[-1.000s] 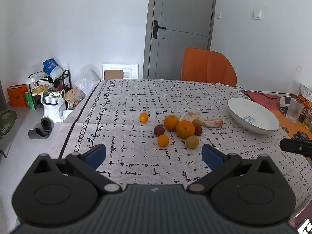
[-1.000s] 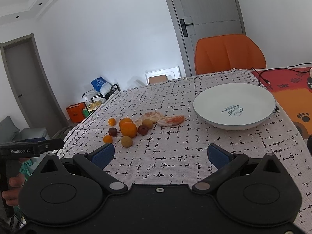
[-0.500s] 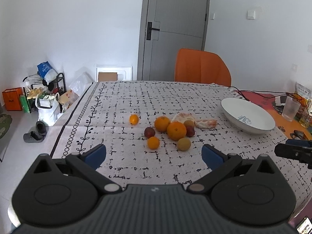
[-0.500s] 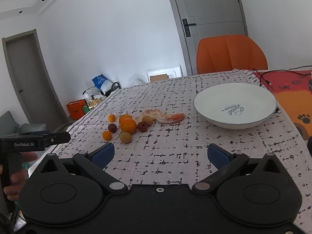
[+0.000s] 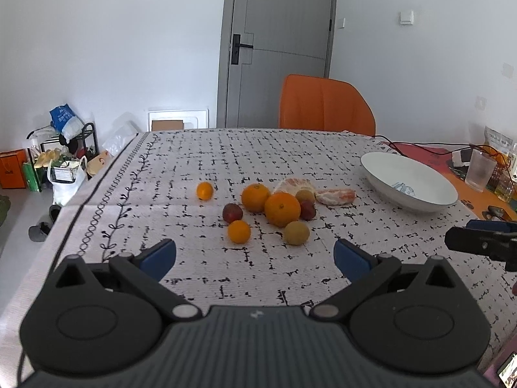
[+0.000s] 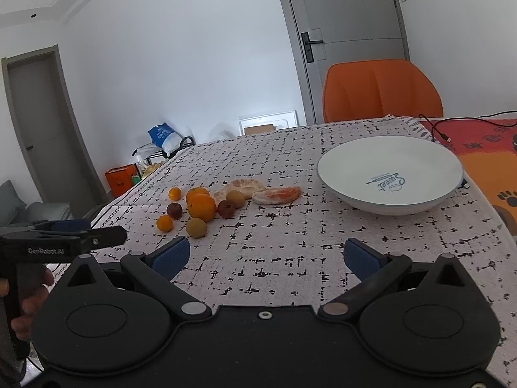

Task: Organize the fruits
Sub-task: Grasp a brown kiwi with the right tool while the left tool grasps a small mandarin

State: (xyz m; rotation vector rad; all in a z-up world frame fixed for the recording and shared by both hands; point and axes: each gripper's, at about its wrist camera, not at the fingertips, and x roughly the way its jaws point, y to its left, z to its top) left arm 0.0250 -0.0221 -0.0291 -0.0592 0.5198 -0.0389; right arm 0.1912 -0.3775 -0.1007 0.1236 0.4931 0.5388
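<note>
A cluster of fruit lies mid-table: a large orange, a second orange behind it, a small orange, a lone small orange further left, dark red plums, a greenish-brown fruit, and peeled citrus pieces. A white bowl stands empty at the right. My left gripper hovers open in front of the fruit. My right gripper is open, between fruit and bowl.
The table has a white cloth with black marks. An orange chair stands at the far side before a grey door. A glass, cables and small items sit on an orange mat at the right. Bags and shoes clutter the floor at left.
Both views have shifted a little nearer to the table, so the fruit sits slightly lower and closer. Both grippers remain open and the fruit and bowl have not moved.
</note>
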